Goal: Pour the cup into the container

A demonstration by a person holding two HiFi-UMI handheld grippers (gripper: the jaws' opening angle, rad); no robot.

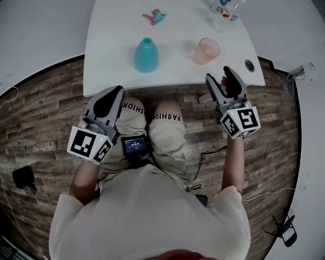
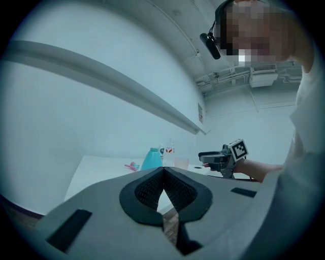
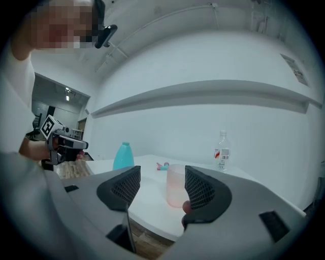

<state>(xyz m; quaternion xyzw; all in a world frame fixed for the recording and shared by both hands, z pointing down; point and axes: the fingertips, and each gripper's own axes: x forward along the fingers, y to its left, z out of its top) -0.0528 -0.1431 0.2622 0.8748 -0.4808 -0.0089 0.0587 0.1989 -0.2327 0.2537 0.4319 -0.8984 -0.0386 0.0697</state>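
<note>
A pink translucent cup (image 1: 205, 51) stands upright near the front right of the white table (image 1: 111, 76). The teal cone-shaped container (image 1: 145, 55) stands to its left. Both grippers hang in front of the table's near edge, over the person's lap. My right gripper (image 1: 219, 75) is open and empty, pointing at the cup from just short of the edge. In the right gripper view the cup (image 3: 175, 185) shows beyond the open jaws (image 3: 162, 177), apart from them. My left gripper (image 1: 118, 92) is shut on nothing, its pads (image 2: 152, 185) meeting, with the container (image 2: 151, 159) far ahead.
A clear water bottle (image 1: 222, 7) and a small pink-and-teal object (image 1: 155, 17) sit at the table's far side. A round cable hole (image 1: 249, 65) lies at the front right corner. Wooden floor with cables (image 1: 264, 193) surrounds the seated person.
</note>
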